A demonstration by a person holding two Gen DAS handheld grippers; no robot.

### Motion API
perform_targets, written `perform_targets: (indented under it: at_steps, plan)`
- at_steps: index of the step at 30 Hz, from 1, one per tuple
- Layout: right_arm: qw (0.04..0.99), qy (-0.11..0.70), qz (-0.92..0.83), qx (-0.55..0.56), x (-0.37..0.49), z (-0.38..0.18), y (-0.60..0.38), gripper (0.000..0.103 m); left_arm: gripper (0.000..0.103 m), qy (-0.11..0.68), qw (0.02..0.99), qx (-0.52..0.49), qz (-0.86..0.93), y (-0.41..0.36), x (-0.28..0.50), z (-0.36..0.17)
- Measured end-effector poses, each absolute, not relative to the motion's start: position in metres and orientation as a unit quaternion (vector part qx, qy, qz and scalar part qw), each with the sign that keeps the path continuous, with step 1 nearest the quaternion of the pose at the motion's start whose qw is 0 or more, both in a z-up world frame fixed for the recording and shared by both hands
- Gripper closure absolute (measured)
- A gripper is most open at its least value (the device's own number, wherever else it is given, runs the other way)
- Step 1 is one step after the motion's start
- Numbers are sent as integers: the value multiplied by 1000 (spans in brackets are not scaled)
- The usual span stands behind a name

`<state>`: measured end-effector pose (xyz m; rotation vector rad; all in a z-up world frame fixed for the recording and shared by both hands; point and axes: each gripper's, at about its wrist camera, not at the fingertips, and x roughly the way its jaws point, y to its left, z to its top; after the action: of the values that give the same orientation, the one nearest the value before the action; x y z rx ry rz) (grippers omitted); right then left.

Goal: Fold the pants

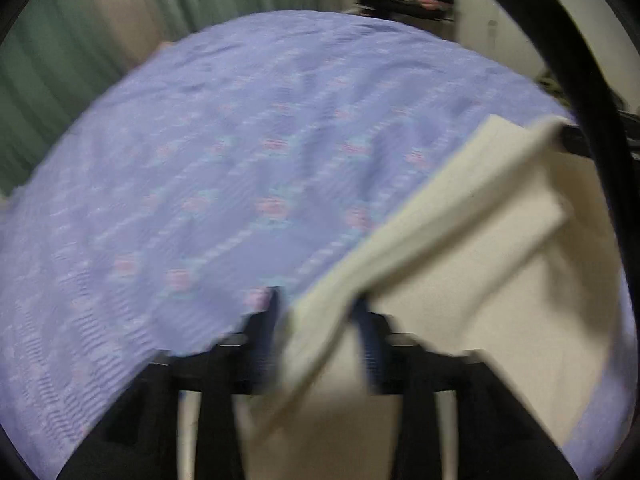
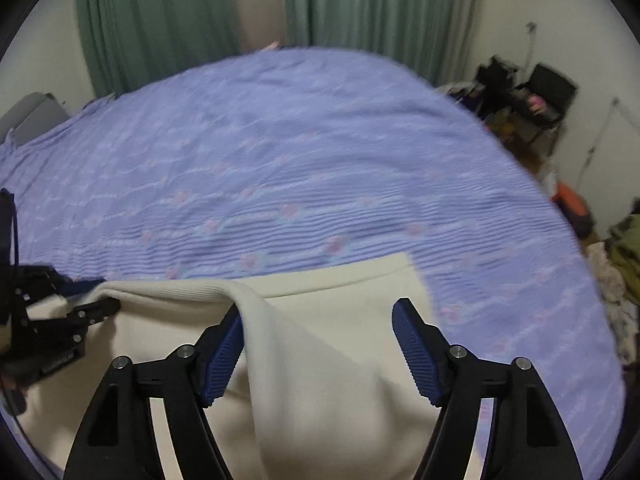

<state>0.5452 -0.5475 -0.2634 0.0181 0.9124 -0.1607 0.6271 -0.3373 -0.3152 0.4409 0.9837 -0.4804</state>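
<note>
Cream pants (image 2: 320, 360) are spread on the near part of a bed, over a lilac bedspread (image 2: 280, 160) patterned with small pink flowers. A raised fold of the cream fabric is seen running from the left gripper (image 2: 94, 294) at the far left of the right wrist view to the left finger (image 2: 224, 352) of the right gripper (image 2: 320, 320). The right gripper's jaws are spread wide; the fabric only drapes against the one pad. In the left wrist view, a cream edge (image 1: 400, 240) is lifted between the left gripper's fingers (image 1: 264, 344); because of blur, a clamp cannot be confirmed. Green curtains (image 2: 160, 20) hang at the far wall. Dark clutter (image 2: 528, 88) is noted at far right.
</note>
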Motion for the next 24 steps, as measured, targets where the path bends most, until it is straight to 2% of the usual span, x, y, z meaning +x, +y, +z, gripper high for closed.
perform_targets:
  at_steps: [2, 4, 10, 17, 20, 24]
  plan:
    - [904, 410, -119, 3, 530, -252, -556, 29, 37, 446, 848, 193, -213, -333, 625, -305]
    - [911, 385, -150, -6, 531, -240, -568, 29, 37, 444, 851, 183, -213, -332, 628, -295]
    - [906, 383, -179, 14, 521, -214, -607, 29, 33, 398, 873, 160, -232, -343, 604, -251]
    - [888, 445, -115, 16, 511, -260, -609, 30, 31, 390, 866, 157, -271, -368, 567, -251]
    - [871, 477, -119, 22, 506, -279, -612, 31, 31, 409, 856, 162, -273, -379, 553, -265]
    - [867, 474, -147, 38, 467, -284, -613, 31, 31, 439, 851, 119, -261, -368, 525, -276]
